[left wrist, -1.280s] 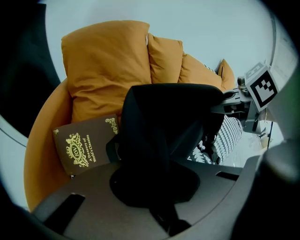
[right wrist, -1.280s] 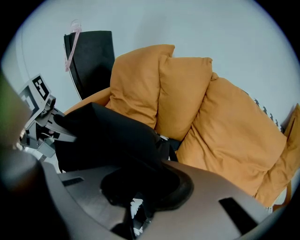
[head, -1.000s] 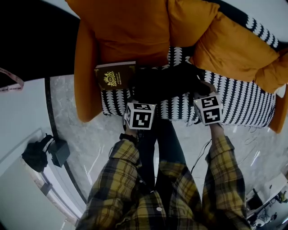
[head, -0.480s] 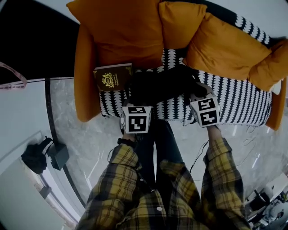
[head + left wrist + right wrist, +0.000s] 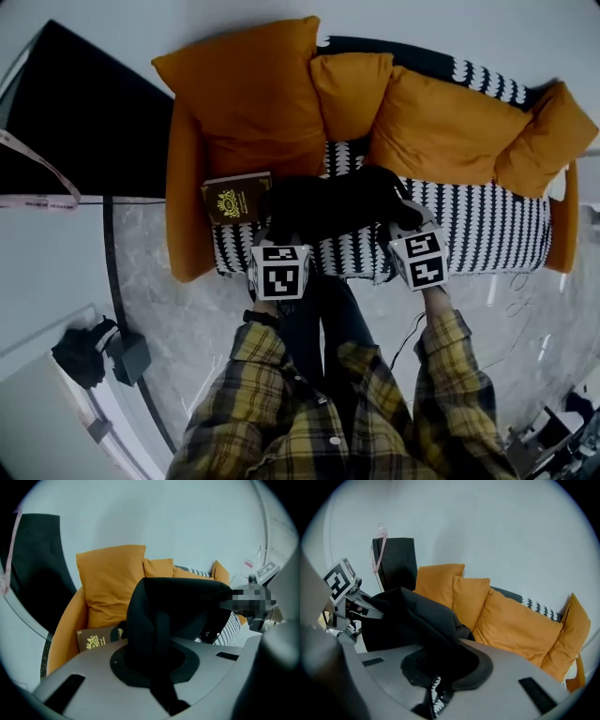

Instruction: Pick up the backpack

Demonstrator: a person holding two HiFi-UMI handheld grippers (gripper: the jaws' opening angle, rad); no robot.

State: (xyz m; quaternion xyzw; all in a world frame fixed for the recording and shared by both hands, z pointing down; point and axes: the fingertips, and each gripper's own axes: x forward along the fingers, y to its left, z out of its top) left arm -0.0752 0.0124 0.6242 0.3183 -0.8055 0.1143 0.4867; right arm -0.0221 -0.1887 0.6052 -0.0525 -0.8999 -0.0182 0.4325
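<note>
Two grippers, yours: left gripper (image 5: 157,672), right gripper (image 5: 438,672), both pinched on backpack (image 5: 337,202). Backpack seemingly just off sofa (image 5: 487,225) seat (grasp done); carry clear remains.

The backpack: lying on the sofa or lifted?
Lifted, at least partly: backpack stretches between left gripper and right gripper, both shut on it; clearance from sofa cannot tell.

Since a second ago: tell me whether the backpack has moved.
Yes. The backpack has risen toward the camera: it now looks larger against the book beside it on the sofa.
</note>
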